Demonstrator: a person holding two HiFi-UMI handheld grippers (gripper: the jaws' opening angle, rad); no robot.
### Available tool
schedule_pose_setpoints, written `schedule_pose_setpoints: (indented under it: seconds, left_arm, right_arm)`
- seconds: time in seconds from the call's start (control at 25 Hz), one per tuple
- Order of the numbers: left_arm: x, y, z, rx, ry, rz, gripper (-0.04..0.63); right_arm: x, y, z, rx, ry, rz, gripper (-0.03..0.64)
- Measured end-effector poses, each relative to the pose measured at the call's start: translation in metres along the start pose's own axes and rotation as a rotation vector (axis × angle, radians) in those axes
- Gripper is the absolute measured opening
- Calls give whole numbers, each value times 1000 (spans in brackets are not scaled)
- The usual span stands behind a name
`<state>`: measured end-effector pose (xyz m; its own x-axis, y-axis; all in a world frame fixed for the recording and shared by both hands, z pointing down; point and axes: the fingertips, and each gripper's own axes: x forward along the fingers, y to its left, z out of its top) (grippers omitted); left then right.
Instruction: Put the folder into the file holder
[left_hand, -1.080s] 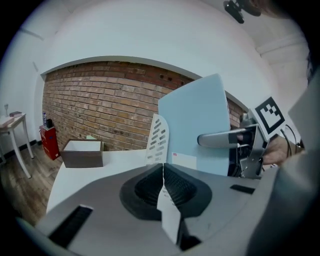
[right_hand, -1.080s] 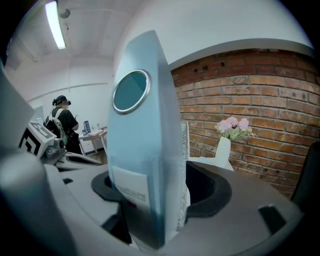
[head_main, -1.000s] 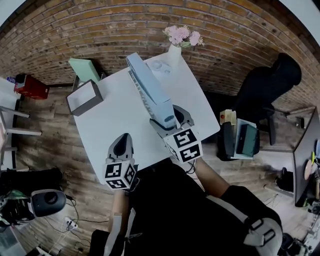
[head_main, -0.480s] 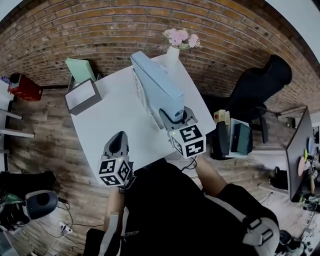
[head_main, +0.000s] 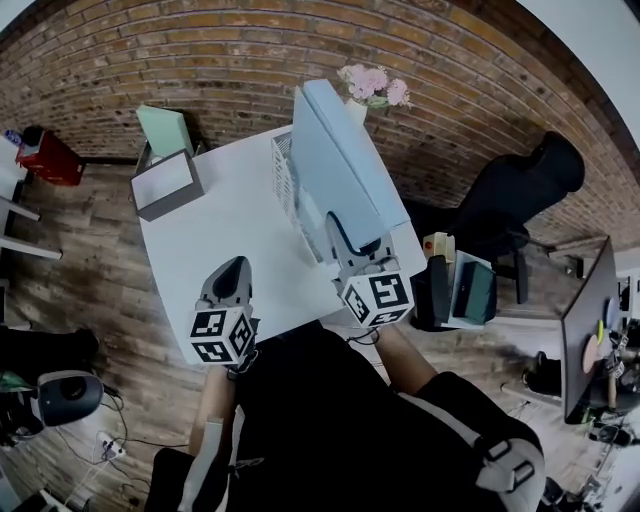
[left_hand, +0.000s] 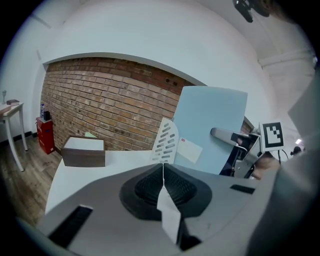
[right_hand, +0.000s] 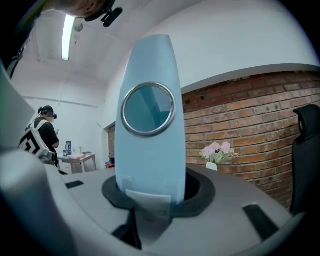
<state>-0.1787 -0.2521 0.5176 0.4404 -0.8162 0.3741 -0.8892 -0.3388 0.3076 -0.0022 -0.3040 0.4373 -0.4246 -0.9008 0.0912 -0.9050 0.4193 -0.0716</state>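
Red brick wall (head_main: 200, 60) curves behind a white table (head_main: 220, 250) that stands on a wood floor. The right gripper (head_main: 358, 245) has its fingers clamped on the spine end of the light blue folder (head_main: 340, 170), having just been closing on it. In the right gripper view the spine, with its ring hole, fills the gap between them. The folder is held upright on edge over the far right part of the table. It covers most of the white file holder (head_main: 285, 185), of which only one slotted side shows. The folder's lower edge is hidden in every view, so whether it touches the file holder or the table cannot be told. The left gripper (head_main: 232, 270) hovers over the table's near edge, fingers pressed together with nothing between them. A grey box (head_main: 165, 183) sits at the far left corner, well apart.
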Motion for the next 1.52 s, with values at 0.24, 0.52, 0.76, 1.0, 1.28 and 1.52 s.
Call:
schedule_pose_setpoints:
  seconds: [0.24, 0.52, 0.76, 1.0, 1.28, 1.52]
  left_arm:
    - [5, 0, 1, 18, 12, 5, 23]
    - [7, 3, -3, 8, 23, 19, 23]
    - [8, 2, -7, 3, 23, 22, 23]
    - [9, -1, -7, 2, 20, 14, 23]
    - [5, -3, -8, 7, 20, 12, 23]
    - [-1, -1, -15, 13, 43, 31, 23]
  right_arm:
    - [13, -6, -8, 51, -70, 13, 153]
    - [23, -8, -18, 45, -86, 4, 150]
    - [26, -6, -20, 12, -45, 14, 161]
    - [29, -4, -24, -15, 48, 28, 187]
    - [21, -5, -18, -7, -57, -1, 141]
    - [17, -5, -7, 37, -168, 5, 140]
